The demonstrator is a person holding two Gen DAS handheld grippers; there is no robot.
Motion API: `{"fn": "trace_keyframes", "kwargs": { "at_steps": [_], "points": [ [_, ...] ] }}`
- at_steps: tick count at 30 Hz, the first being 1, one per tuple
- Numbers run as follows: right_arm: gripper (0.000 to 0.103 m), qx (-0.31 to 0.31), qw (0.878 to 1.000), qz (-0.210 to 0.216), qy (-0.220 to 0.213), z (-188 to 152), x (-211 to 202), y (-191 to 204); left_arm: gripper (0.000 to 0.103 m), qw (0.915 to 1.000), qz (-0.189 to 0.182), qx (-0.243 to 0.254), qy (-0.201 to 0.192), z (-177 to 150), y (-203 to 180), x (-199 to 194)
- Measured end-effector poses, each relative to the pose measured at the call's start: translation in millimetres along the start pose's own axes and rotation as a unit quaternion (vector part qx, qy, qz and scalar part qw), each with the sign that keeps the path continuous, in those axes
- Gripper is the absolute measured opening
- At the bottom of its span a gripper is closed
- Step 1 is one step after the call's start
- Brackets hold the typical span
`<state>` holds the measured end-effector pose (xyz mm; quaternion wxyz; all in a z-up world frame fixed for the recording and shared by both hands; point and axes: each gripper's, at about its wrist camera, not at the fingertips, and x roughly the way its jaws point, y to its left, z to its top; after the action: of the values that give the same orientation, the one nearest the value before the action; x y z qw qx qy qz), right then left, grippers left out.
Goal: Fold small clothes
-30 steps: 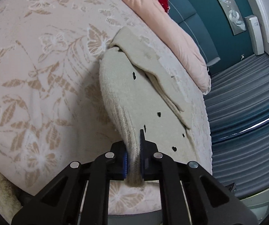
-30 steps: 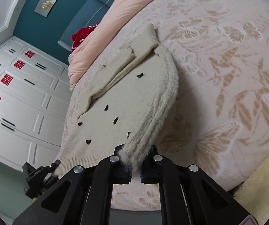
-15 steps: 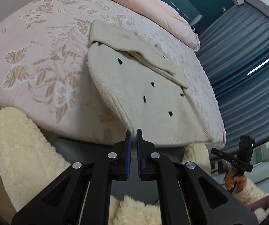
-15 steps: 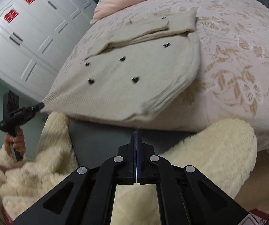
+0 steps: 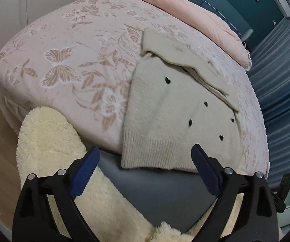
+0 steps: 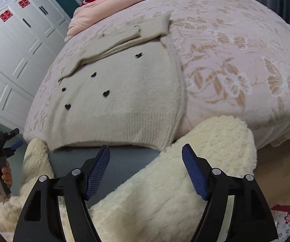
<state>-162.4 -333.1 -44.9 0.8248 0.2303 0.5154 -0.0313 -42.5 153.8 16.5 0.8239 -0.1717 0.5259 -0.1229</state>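
Left tongs: jaws just spread apart, nothing between. Sweater: ahead on bed, hem overhanging edge. Right tongs: likewise just parted, empty. Risk: hanging hem dragging the fold off the edge.

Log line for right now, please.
sweater: flat on bed, hem at edge | left gripper: just opened, empty | right gripper: just opened, empty

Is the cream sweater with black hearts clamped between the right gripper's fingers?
No, the right gripper stands open and empty, short of the cream sweater lying flat on the bed.
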Motion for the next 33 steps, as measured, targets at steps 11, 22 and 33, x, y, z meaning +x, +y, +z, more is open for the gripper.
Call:
{"fn": "trace_keyframes", "kwargs": {
  "at_steps": [11,22,33],
  "points": [
    [0.079,0.068,0.996,-0.001,0.050,21.2,82.7,0.8,0.090,0.9927,0.011,-0.064,0.101,3.9,19.8,104.3],
    [0.009,0.056,0.995,0.069,0.052,31.3,101.6,27.0,0.075,0.9883,-0.035,-0.069,0.132,-8.3,2.3,130.1],
    [0.007,0.050,0.990,0.133,0.008,10.1,0.5,13.7,0.006,0.9868,-0.133,0.007,0.092,-9.8,-8.8,16.3]
  ]
}}
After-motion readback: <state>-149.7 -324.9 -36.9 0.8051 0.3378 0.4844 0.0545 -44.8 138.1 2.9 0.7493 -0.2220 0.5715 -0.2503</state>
